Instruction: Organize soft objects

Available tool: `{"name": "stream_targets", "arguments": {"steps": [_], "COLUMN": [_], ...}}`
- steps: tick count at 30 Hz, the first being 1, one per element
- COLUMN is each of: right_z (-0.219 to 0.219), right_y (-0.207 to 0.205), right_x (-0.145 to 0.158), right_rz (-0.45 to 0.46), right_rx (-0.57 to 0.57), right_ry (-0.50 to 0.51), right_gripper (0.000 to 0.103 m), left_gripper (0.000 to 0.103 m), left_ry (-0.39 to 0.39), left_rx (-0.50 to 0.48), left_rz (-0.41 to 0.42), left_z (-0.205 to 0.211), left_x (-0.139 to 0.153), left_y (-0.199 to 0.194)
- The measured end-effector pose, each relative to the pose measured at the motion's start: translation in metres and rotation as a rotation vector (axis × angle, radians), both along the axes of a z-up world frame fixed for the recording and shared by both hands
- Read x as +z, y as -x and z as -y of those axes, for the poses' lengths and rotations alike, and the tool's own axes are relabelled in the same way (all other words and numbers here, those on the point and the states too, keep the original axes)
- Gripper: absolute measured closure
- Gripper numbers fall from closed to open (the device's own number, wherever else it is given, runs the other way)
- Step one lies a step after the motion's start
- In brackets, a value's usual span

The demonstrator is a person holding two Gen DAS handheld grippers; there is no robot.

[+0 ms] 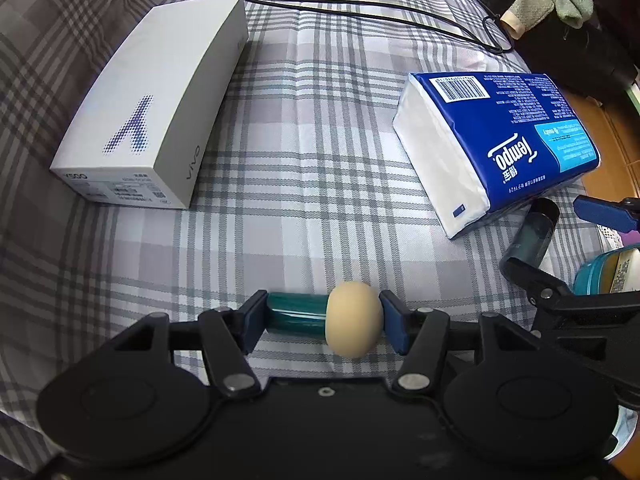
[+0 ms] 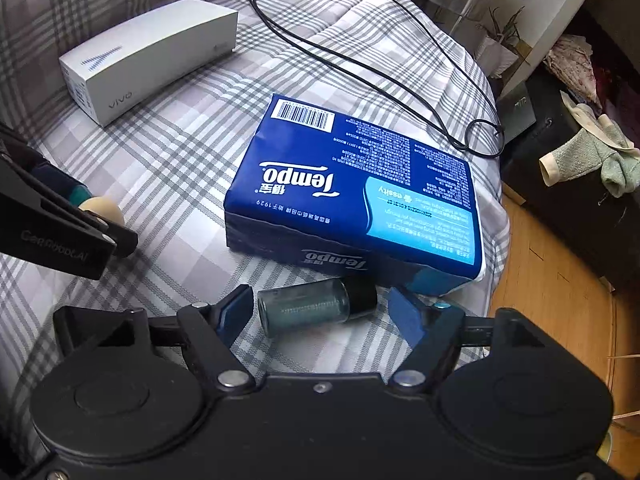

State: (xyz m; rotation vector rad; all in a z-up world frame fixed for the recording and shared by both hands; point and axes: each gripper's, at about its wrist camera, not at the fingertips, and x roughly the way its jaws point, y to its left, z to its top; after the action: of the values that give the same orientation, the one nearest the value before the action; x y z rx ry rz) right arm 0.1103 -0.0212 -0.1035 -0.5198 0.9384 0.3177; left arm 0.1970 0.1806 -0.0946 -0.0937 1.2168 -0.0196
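My left gripper [image 1: 325, 324] is shut on a teal tube with a round beige soft head [image 1: 352, 318], held lengthwise between the pads just above the plaid bedsheet [image 1: 304, 160]. The same tube and head [image 2: 105, 207] show at the left of the right wrist view. My right gripper [image 2: 322, 312] stands open around a small glass bottle with a black cap [image 2: 308, 311], which lies on its side on the sheet; the pads do not touch it. A blue Tempo tissue pack [image 2: 360, 188] lies just beyond the bottle and is also in the left wrist view [image 1: 500, 140].
A white vivo box [image 1: 148, 108] lies at the far left of the bed. A black cable [image 2: 360, 60] loops across the back. The bed's edge and a wooden floor [image 2: 560, 300] are to the right, with a green sock [image 2: 592, 156] on dark furniture. A teal jar [image 1: 608, 268] shows at right.
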Motion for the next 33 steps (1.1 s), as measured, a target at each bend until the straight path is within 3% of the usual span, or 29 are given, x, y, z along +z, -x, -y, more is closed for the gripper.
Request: {"name": "stream_targets", "arguments": {"steps": [4, 10, 12, 14, 15, 17, 21, 23, 28, 33], "right_z": [-0.002, -0.001, 0.001, 0.005, 0.008, 0.017, 0.034, 0.038, 0.044, 0.037], "right_y": [-0.002, 0.005, 0.006, 0.005, 0.004, 0.003, -0.006, -0.010, -0.023, -0.028], "right_x": [-0.011, -0.006, 0.002, 0.011, 0.016, 0.026, 0.034, 0.035, 0.025, 0.008], "right_rz": [-0.013, -0.016, -0.026, -0.039, -0.052, -0.078, -0.131, -0.117, -0.070, -0.071], "right_rx": [0.021, 0.026, 0.008, -0.018, -0.031, -0.045, -0.127, -0.161, -0.225, -0.207], "right_ry": [0.038, 0.010, -0.008, -0.029, -0.053, -0.131, -0.266, -0.270, -0.209, -0.137], "right_gripper": [0.035, 0.051, 0.062, 0.081, 0.081, 0.078, 0.044, 0.037, 0.036, 0.034], "left_gripper": [0.047, 0.047, 0.047, 0.047, 0.047, 0.047, 0.047, 0.047, 0.047, 0.046], "left_ry": [0.009, 0.013, 0.009, 0.006, 0.003, -0.005, -0.011, -0.012, -0.003, -0.001], "left_rx": [-0.001, 0.011, 0.014, 0.015, 0.015, 0.014, 0.009, 0.012, 0.011, 0.011], "left_rz": [-0.001, -0.004, 0.000, 0.002, 0.001, 0.000, 0.003, 0.001, 0.000, -0.008], "left_z": [-0.001, -0.002, -0.003, -0.003, -0.002, -0.001, -0.001, -0.001, -0.002, -0.003], "left_x": [0.000, -0.001, 0.000, 0.001, 0.001, 0.001, 0.002, 0.001, 0.001, 0.000], "left_y": [0.000, 0.000, 0.001, 0.001, 0.001, 0.001, 0.002, 0.001, 0.001, 0.000]}}
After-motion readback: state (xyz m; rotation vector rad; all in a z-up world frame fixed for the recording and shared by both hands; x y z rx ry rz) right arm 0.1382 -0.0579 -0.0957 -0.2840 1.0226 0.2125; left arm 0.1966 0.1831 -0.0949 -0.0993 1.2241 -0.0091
